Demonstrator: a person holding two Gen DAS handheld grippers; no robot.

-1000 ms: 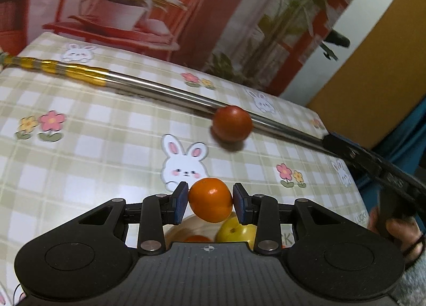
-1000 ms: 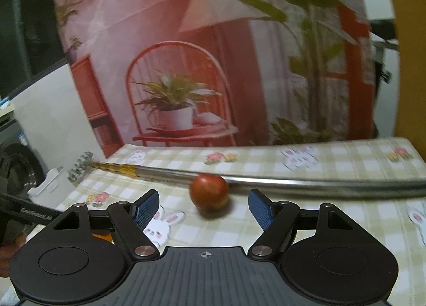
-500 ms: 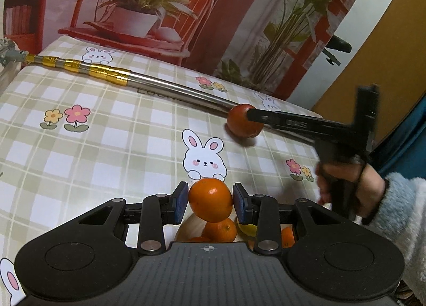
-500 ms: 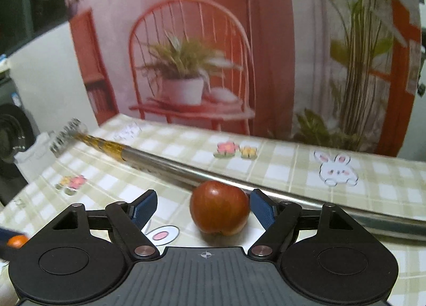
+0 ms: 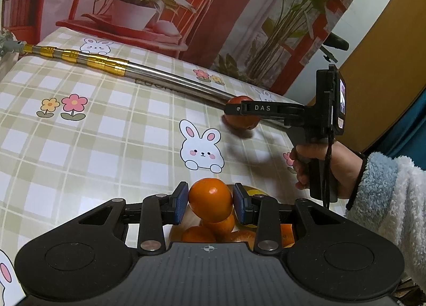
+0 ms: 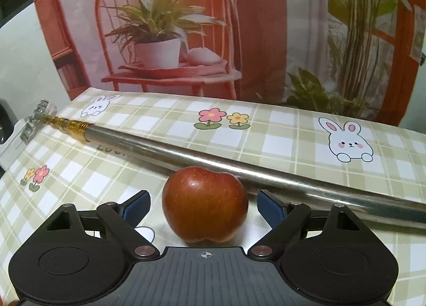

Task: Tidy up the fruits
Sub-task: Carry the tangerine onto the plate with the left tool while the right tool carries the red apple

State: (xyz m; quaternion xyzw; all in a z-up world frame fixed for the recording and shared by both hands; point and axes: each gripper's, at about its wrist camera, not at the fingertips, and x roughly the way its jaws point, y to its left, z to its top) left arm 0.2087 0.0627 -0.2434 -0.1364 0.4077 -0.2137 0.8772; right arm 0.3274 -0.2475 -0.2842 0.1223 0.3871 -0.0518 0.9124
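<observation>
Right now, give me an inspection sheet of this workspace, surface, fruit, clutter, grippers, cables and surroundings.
Surface: table under a checked cloth with rabbits and flowers.
Job's things: orange clamped in the left gripper above a bowl of fruit; red apple on the cloth, against the pole.
Clutter: telescopic metal pole lying across the table.
Grippers: left shut on the orange; right gripper open, its jaws have just been opening, apple between them, pads apart from it.
Cables: nothing seen.
Surroundings: backdrop printed with a red chair and plants.
</observation>
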